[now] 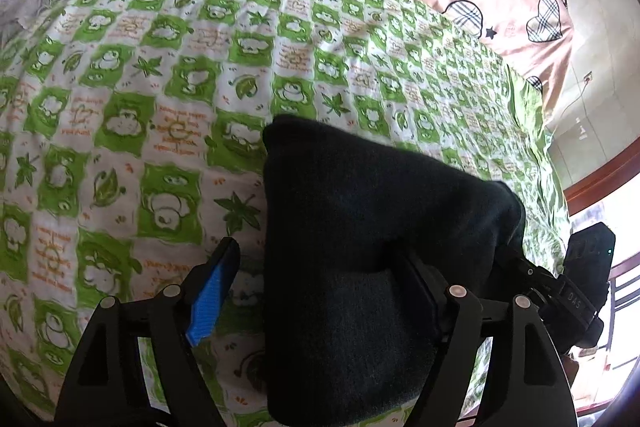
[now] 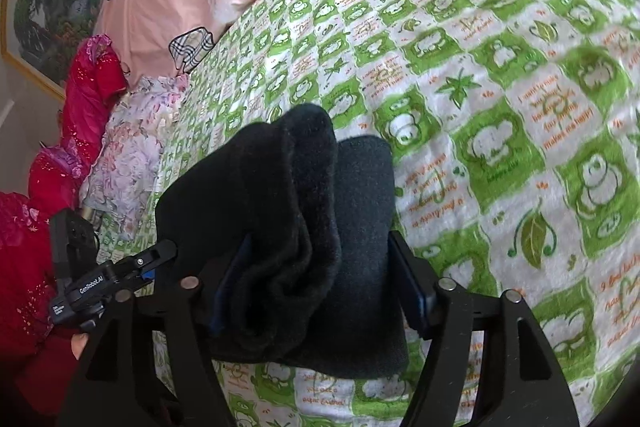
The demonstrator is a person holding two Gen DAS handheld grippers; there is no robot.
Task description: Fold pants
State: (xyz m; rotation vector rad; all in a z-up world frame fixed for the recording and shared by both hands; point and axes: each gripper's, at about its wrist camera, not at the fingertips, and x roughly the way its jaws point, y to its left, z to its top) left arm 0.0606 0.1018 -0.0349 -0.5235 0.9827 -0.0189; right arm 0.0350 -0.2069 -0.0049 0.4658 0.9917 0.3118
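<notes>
With both tools spread wide, the left tool (image 1: 320,291) and right tool (image 2: 324,275) are straddling the folded black pants (image 1: 372,239) lying on the bed (image 1: 160,67), gripping nothing firmly, so lifting away carelessly is risking snagging and unrolling the bundle.

Left gripper (image 1: 320,291): angled steeply down, jaws spread wide, blue pad (image 1: 208,303) at 9 o'clock standing bare and clear of the dark cloth, pad at 3 o'clock pressed against the cloth's side. Right gripper (image 2: 320,287): tilted down likewise, jaws wide, a pad at 9 and at 3 o'clock flanking the bunched cloth, contact uncertain. A fingertip (image 2: 79,343) showing at 8 o'clock.
</notes>
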